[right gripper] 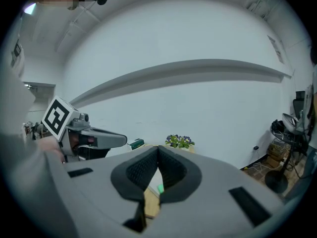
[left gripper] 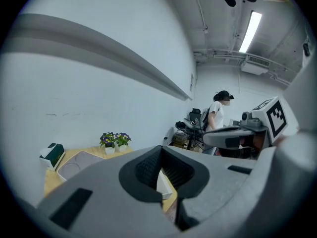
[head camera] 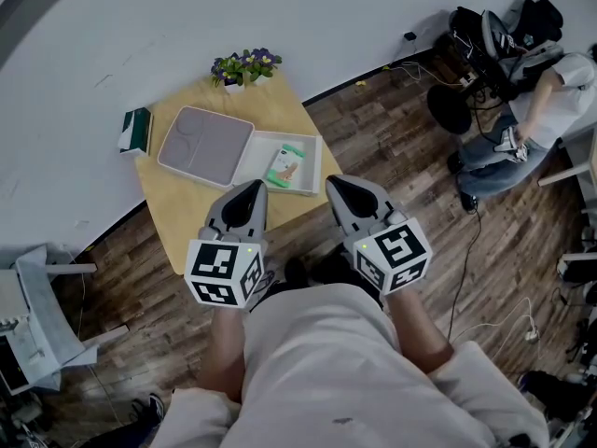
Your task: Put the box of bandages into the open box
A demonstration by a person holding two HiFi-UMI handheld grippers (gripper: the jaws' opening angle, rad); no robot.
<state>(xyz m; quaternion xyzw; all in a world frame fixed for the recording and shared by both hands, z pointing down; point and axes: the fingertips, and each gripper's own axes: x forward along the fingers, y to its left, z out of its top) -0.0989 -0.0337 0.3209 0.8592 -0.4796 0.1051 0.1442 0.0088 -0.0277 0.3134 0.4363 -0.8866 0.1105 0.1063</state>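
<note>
- Left gripper (head camera: 251, 187): jaws closed tip to tip with nothing between them, as its own view confirms (left gripper: 161, 150). It is held in the air over the near edge of the table (head camera: 182, 222), pointing slightly downward.
- Right gripper (head camera: 335, 181): jaws also meet at the tips and are empty in its own view (right gripper: 158, 148). It is held level with the left gripper, just off the table's near right edge.
- The two grippers sit side by side and apart, each with its marker cube toward the person.
- Bandage box (head camera: 286, 166): green and white, lying flat inside the open box (head camera: 317, 161) and tilted against the box's sides. No gripper touches it.
- Open box: white and shallow, on the right part of the table, just ahead of both grippers.
- Grey tray (head camera: 205, 146): flat on the table, its right edge against the open box's left side.
- Green box (head camera: 136, 131): at the table's far left edge, well apart from the open box.
- Plant (head camera: 244, 66): a small pot with purple flowers at the far corner, against the white wall.
- Floor (head camera: 392, 147): dark wood planks with cables at the right.
- A second person (head camera: 550, 101) sits at the far right among equipment, well away from the table.
</note>
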